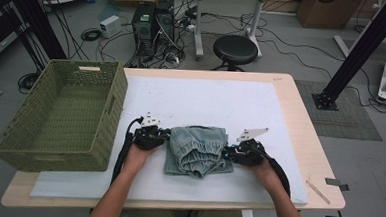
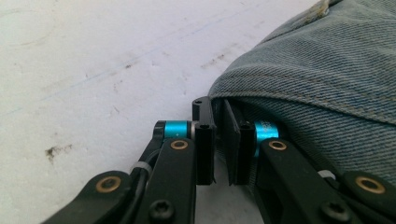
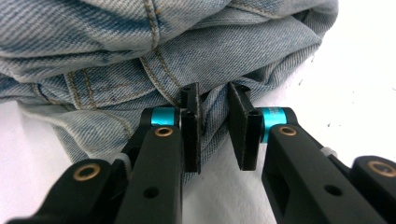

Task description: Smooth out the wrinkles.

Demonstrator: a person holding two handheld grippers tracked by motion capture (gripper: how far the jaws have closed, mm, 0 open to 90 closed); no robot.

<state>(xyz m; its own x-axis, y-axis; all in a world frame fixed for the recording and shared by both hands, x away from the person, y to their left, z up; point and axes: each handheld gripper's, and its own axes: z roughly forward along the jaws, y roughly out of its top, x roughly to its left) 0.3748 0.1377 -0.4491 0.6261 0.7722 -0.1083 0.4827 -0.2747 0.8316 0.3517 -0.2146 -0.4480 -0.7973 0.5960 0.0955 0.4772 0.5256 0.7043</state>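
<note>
A folded pair of light blue jeans (image 1: 197,150) lies bunched on the white mat, elastic waistband toward me. My left gripper (image 1: 168,135) is at its left edge. In the left gripper view the jaws (image 2: 217,108) stand almost together, with the denim fold (image 2: 317,70) pinched at their tips. My right gripper (image 1: 227,153) is at the garment's right edge. In the right gripper view its jaws (image 3: 214,93) clamp a ridge of denim (image 3: 140,46) beside a seam. Both grippers lie low on the mat, pointing inward at the jeans.
An empty green woven basket (image 1: 83,64) stands at the table's left end, close to my left gripper. The white mat (image 1: 206,96) covers most of the wooden tabletop. A thin strip (image 1: 318,191) lies near the right front corner. A black stool (image 1: 235,49) stands beyond the table.
</note>
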